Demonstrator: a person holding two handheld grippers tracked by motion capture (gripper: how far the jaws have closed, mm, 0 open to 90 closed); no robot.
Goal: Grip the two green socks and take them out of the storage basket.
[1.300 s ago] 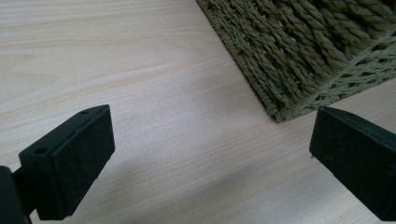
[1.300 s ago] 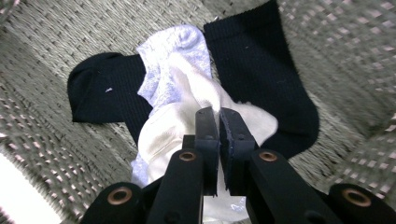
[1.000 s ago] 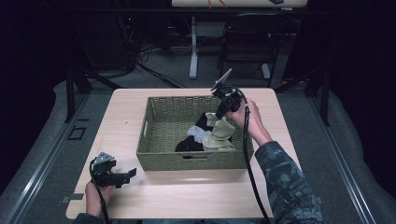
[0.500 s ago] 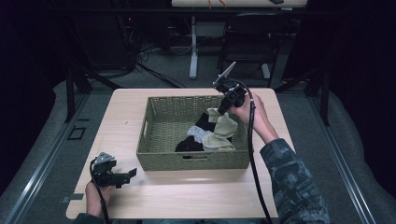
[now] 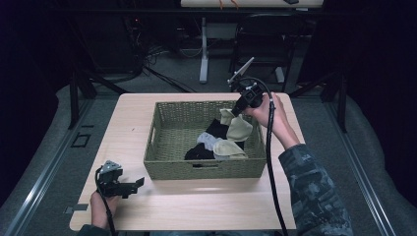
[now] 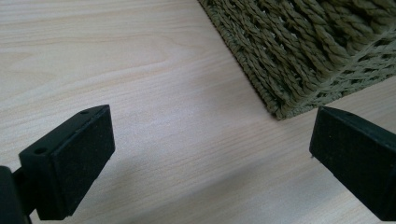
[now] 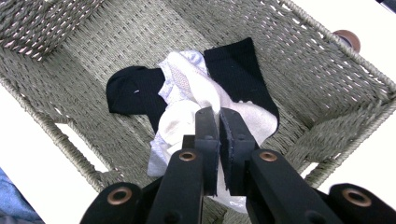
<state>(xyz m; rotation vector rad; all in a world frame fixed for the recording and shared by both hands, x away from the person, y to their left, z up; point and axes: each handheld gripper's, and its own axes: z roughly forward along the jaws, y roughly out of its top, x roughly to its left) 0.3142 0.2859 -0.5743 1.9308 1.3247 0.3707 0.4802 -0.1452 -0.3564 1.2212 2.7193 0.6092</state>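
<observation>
At the left of the high view, we hold the left hand-held gripper (image 5: 139,182) low over the worktop (image 5: 128,123), just beside the near left corner of the wicker basket (image 5: 162,142); its jaws stand wide apart with nothing between them, and in the left gripper view bare wood lies between the two pads and the basket corner (image 6: 280,100) is ahead of them. Moving right, the basket holds a loose pile of socks: a black sock (image 7: 135,93), a white sock (image 7: 187,79) and a second black sock (image 7: 236,70) overlap on the woven floor. At the right, the right hand-held gripper (image 7: 219,123) is clamped on a cream sock (image 5: 239,129), which hangs from the jaws above the pile near the basket's far right corner, its lower part draped toward the other socks. We judge the step in hand to be lifting this sock out of the basket. The grip appears to take only a fold of fabric, so the sock may slip free if the lift is quick. The hanging end may also drag a neighbouring sock upward, or catch on the woven rim (image 5: 258,128) if the path crosses it too low. With the left hand-held gripper not bracing the basket, such a snag could shift the basket on the worktop.
</observation>
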